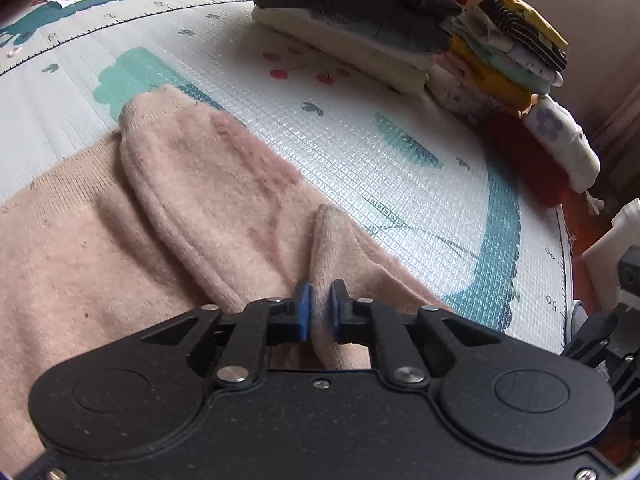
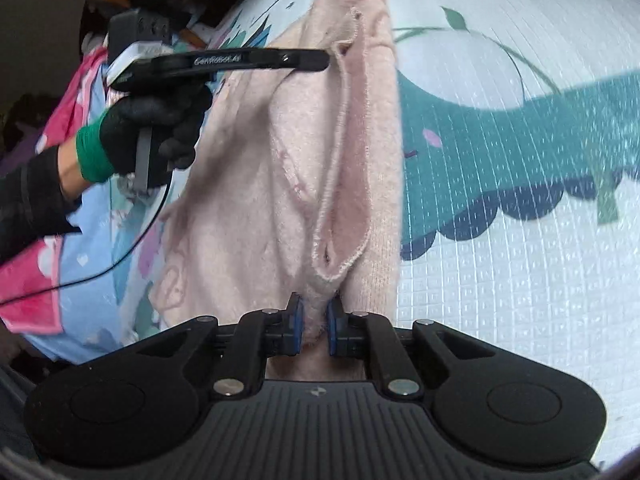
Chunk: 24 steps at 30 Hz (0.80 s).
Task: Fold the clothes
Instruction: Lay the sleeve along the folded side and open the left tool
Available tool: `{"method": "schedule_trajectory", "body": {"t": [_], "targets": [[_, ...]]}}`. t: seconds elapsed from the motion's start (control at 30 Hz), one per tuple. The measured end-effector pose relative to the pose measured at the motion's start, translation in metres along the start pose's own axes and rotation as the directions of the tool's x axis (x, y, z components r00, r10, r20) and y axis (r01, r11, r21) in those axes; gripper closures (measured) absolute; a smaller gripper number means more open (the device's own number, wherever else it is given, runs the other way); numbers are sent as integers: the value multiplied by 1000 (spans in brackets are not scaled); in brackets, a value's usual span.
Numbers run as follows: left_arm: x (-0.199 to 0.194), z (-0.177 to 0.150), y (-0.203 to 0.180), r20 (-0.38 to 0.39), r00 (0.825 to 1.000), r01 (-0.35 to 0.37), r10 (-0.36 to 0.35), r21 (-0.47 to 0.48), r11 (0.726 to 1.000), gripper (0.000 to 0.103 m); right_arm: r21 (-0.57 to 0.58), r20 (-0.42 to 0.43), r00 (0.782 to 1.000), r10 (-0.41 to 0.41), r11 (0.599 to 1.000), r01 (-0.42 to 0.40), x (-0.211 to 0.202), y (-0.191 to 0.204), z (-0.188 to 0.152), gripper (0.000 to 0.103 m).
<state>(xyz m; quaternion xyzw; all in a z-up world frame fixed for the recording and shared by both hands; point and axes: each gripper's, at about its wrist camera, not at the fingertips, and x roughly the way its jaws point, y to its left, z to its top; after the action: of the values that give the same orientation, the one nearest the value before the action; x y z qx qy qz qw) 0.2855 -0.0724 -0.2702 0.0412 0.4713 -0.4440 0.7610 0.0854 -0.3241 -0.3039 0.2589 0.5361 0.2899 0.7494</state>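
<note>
Gripping now: left claw [image 1: 319, 306] pinches a raised fold of the pink garment [image 1: 168, 200] between its blue pads, jaws nearly together.
Right claw [image 2: 314, 322]: narrow too, pads pressing a bunched edge of the same garment near its open cuff [image 2: 334, 258].
Garment's place: spread on the play mat [image 1: 360, 128], reaching toward the mat's near edge.
Long axis: in the right wrist view the garment runs straight away from the right claw, with the left claw biting its far end.
Key relation, as I judge it: each claw holds one end, so the fold turns on bringing the ends together.
Hand pose: gloved left hand [image 2: 148, 132] holds its tool level across the cloth.
Outward: folded stack [image 1: 420, 28] at the mat's far corner, well apart.
</note>
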Motion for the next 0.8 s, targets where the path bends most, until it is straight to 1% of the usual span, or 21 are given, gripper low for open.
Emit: {"method": "schedule_trajectory", "body": {"t": [0.03,0.07,0.1,0.13,0.2,0.23,0.27,0.3,0.33,0.4,0.43,0.47,0.5,0.53,0.57,0.6,0.67,0.7,0.73,0.77,0.8], "targets": [[-2,0,0,4,1000,-4,4,2,1000,95,-32,2,1000,-7,999,7,-5,5,0,75],[-4,0,0,8,1000,-7,7,3,1000,92,-49,19,1000,-7,999,8,-12,8,-1,70],[-6,-1,1,12,1000,-10,10,5,1000,90,-61,39,999,-5,998,7,-19,12,-3,63],[-10,-1,1,11,1000,-3,3,11,1000,89,-91,67,997,-29,995,35,-26,16,-3,62],[-17,-1,3,12,1000,5,-5,8,1000,86,-223,156,984,-90,967,123,-37,32,-5,61],[-16,0,5,13,1000,5,-5,-8,1000,80,-288,204,972,-114,942,171,-42,40,-6,62],[-16,1,6,14,1000,5,-5,-23,1000,77,-351,242,963,-119,915,201,-44,48,-4,62],[-13,2,5,15,1000,10,-9,-24,1000,76,-411,262,959,-103,888,208,-41,54,1,63],[-10,3,3,16,1000,14,-13,-25,1000,77,-473,260,962,-81,858,200,-38,60,3,65],[-2,7,-10,15,1000,15,-16,56,998,88,-550,192,978,-83,816,178,-12,65,4,70],[3,8,-15,8,1000,-7,7,91,996,92,-585,155,984,-89,795,164,3,68,5,74],[8,9,-20,2,1000,-29,29,126,992,92,-603,133,984,-122,777,178,16,65,0,75],[5,10,-21,16,999,-46,44,131,990,92,-618,116,980,-163,761,200,29,62,-5,76],[2,11,-22,30,998,-63,59,137,989,91,-628,125,977,-170,749,211,30,60,-12,76],[-1,12,-23,44,996,-80,74,142,987,87,-623,126,977,-172,753,213,29,61,-12,76],[-4,12,-24,59,994,-96,88,147,984,85,-602,113,980,-164,774,199,25,62,-10,75],[-19,10,-24,60,998,-28,19,160,987,84,-583,111,986,-125,796,166,17,58,-9,75],[-26,9,-24,60,998,5,-16,167,986,84,-591,110,986,-127,789,168,16,57,-10,75],[-28,6,-27,44,998,35,-44,190,981,84,-605,108,985,-136,777,174,17,57,-12,75],[-30,2,-30,28,997,64,-71,212,975,84,-604,96,984,-151,777,178,21,55,-13,75],[-21,0,-31,29,999,37,-43,202,979,84,-586,93,985,-146,792,173,22,51,-12,75]]}}
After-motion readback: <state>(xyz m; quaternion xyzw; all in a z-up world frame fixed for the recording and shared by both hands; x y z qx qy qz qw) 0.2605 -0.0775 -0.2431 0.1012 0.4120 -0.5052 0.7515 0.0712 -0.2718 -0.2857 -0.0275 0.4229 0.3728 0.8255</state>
